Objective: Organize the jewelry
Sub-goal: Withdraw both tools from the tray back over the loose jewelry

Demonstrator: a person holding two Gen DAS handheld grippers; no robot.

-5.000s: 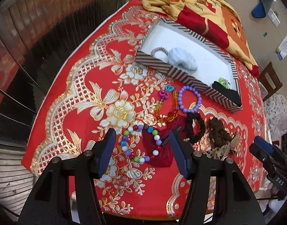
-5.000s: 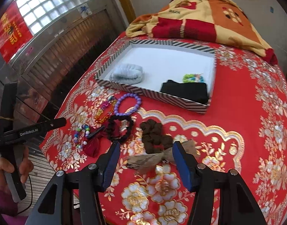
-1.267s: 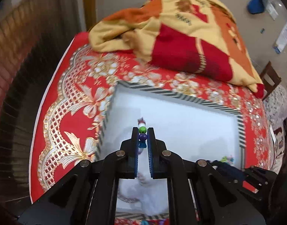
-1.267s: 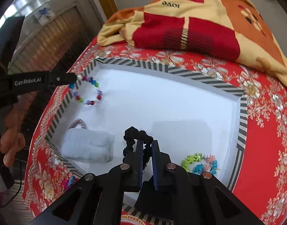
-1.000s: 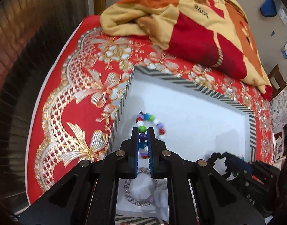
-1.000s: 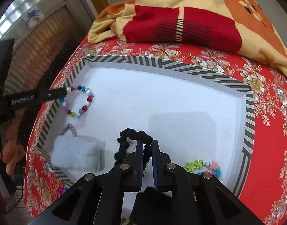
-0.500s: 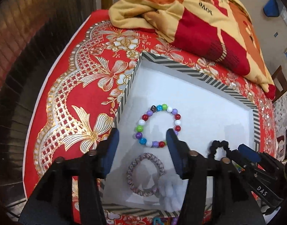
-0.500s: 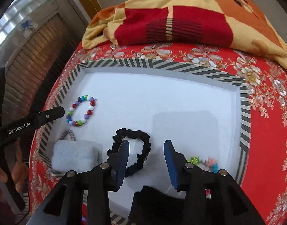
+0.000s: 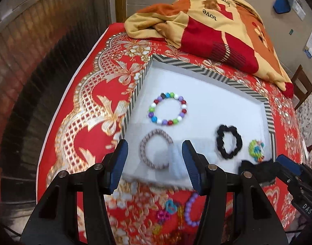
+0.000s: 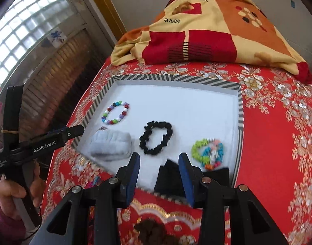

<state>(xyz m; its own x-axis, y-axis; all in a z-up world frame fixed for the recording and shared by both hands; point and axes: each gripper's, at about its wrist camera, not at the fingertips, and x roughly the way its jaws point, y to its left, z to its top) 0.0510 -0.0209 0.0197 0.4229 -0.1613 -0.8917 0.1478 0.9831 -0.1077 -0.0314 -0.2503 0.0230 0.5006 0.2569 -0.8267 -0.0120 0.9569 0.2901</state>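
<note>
A big red cloth with gold flowers (image 10: 278, 134) is covering the table, and a soft blanket (image 10: 207, 34) is sitting in a heap at the far end. In the middle a white tray with a striped rim (image 10: 176, 78) is lying flat. Inside the tray five small things are resting: one bright bead bracelet (image 9: 167, 109) near the left wall, one black scrunchie (image 10: 156, 140) in the middle, one braided band (image 9: 155, 152) lying next to one pale folded cloth (image 10: 111, 146), and one green and blue bead piece (image 10: 208, 153) near the right wall. One dark folded cloth (image 10: 170, 176) is also sitting at the near edge. The left gripper (image 9: 154, 163) is standing wide open with nothing in it, and the right gripper (image 10: 159, 174) is partly open and empty too. Out on the red cloth one purple bead bracelet (image 9: 189, 210) and some more small bead pieces are waiting. I think it is light, hard and rolly, so pinching across the string of beads on one side looks best.
</note>
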